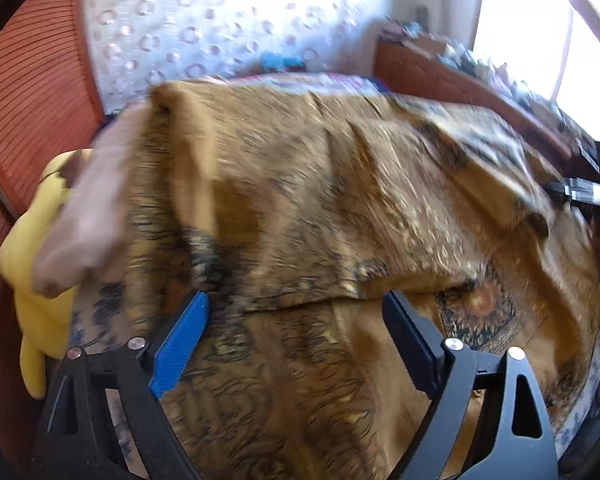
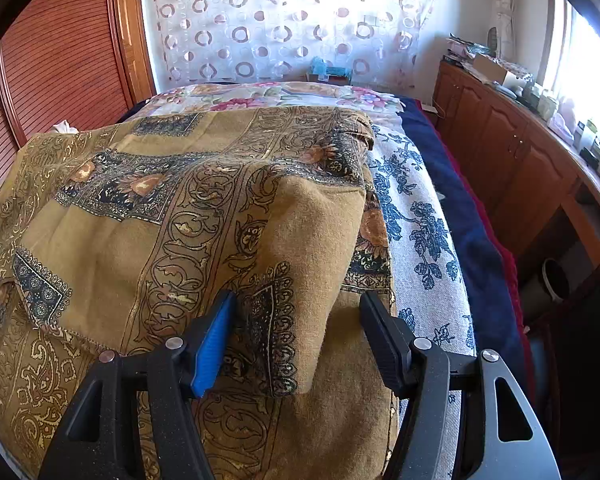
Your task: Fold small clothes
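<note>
A mustard-brown cloth (image 2: 148, 216) with dark floral and scroll print lies spread over the bed, partly doubled over itself. In the right wrist view a raised ridge of it (image 2: 300, 248) runs between the fingers of my right gripper (image 2: 298, 320). The jaws stand apart and open, and the right pad is clear of the ridge. The left wrist view is blurred. There my left gripper (image 1: 300, 308) is wide open just above the cloth (image 1: 320, 200), with a folded edge (image 1: 300, 302) crossing between its fingertips. The right gripper (image 1: 576, 192) shows as a dark shape at the cloth's far right side.
A blue-and-white floral bedspread (image 2: 420, 232) and a navy blanket (image 2: 472, 240) lie to the right of the cloth. A wooden cabinet (image 2: 512, 152) with clutter on top runs along the right wall. A yellow item (image 1: 32, 248) and a blurred pinkish shape (image 1: 88, 208) lie at the left.
</note>
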A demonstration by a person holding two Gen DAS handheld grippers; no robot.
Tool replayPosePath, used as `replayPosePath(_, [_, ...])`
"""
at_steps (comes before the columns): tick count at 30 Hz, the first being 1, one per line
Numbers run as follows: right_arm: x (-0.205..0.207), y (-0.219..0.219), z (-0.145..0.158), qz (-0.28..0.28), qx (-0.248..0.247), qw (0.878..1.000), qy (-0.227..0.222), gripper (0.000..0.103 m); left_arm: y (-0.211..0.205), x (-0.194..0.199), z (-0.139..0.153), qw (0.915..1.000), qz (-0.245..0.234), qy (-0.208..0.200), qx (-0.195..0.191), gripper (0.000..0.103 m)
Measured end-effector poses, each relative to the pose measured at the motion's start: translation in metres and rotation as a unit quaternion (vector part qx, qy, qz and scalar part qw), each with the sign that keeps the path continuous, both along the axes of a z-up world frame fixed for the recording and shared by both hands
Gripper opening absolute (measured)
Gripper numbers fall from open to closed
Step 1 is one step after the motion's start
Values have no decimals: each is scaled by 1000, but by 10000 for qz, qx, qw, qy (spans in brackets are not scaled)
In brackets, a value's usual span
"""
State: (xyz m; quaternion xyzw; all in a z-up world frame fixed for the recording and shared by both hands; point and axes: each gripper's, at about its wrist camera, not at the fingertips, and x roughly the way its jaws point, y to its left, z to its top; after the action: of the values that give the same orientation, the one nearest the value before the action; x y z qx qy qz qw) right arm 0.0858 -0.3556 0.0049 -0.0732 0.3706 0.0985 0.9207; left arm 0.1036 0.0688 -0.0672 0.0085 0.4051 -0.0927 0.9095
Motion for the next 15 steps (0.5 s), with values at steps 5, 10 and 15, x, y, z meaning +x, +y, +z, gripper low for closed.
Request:
replayPosePath(5, [0, 0, 0, 0, -2, 10000, 2, 65, 23, -18, 21, 9979, 257, -516, -284, 66])
replayPosePath(10, [0, 0, 0, 0, -2, 10000, 4, 65, 37, -13, 24, 9971, 435, -545, -304, 48])
replayPosePath(15, [0, 0, 0, 1, -3, 10000, 5, 65, 37, 0, 6, 9971, 688, -317, 85, 43])
